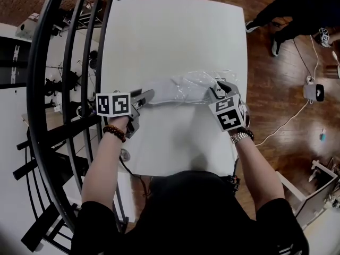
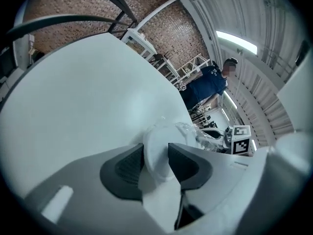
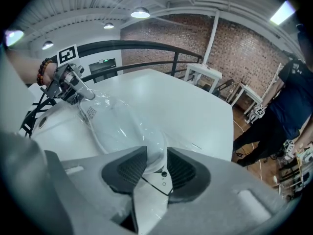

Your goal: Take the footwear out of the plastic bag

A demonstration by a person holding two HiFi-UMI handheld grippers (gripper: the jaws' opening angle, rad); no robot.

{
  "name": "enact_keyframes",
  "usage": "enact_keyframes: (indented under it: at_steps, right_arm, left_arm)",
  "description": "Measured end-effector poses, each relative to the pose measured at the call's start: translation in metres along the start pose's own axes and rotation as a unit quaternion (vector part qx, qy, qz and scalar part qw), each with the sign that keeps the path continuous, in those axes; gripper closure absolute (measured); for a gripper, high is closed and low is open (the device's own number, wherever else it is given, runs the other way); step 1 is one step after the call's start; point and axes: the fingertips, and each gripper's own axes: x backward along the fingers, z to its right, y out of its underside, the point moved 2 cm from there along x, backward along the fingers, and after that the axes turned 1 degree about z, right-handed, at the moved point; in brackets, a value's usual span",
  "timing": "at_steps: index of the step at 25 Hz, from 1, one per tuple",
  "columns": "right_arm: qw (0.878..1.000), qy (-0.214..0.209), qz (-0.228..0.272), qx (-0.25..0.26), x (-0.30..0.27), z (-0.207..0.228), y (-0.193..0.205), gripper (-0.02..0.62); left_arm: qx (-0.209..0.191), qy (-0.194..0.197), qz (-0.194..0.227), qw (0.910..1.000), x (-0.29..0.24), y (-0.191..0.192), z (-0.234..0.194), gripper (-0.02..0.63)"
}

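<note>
A pale grey-white slipper (image 1: pixel 170 92) lies across the white table (image 1: pixel 175 31), its right part inside a clear plastic bag (image 1: pixel 204 84). My left gripper (image 1: pixel 150 95) is at the slipper's bare left end. In the left gripper view that end (image 2: pixel 155 153) sits between the pads and fills the gap, with no visible squeeze. My right gripper (image 1: pixel 215 91) is shut on the bag's right end; in the right gripper view the film (image 3: pixel 117 126) is pinched between the pads, with the slipper's end inside. The left gripper (image 3: pixel 73 84) shows at the far end there.
A black curved railing (image 1: pixel 69 89) runs along the table's left side. On the wooden floor to the right, a person (image 1: pixel 297 9) stands beyond the table's far right corner. A white device with a cable (image 1: pixel 313 91) also lies there.
</note>
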Motion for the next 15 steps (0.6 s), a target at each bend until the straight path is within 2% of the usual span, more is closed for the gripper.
enact_keyframes:
  at_steps: [5,15]
  right_arm:
    - [1.0,-0.001,0.003,-0.004,0.001,0.002,0.001,0.48]
    - [1.0,0.003,0.007,-0.011,0.002,0.004,-0.002,0.474]
  left_arm:
    - [0.017,0.015,0.02,0.9995,0.006,-0.005,0.001,0.479]
    - [0.033,0.003,0.065,0.9973,0.036,-0.018,-0.012,0.494]
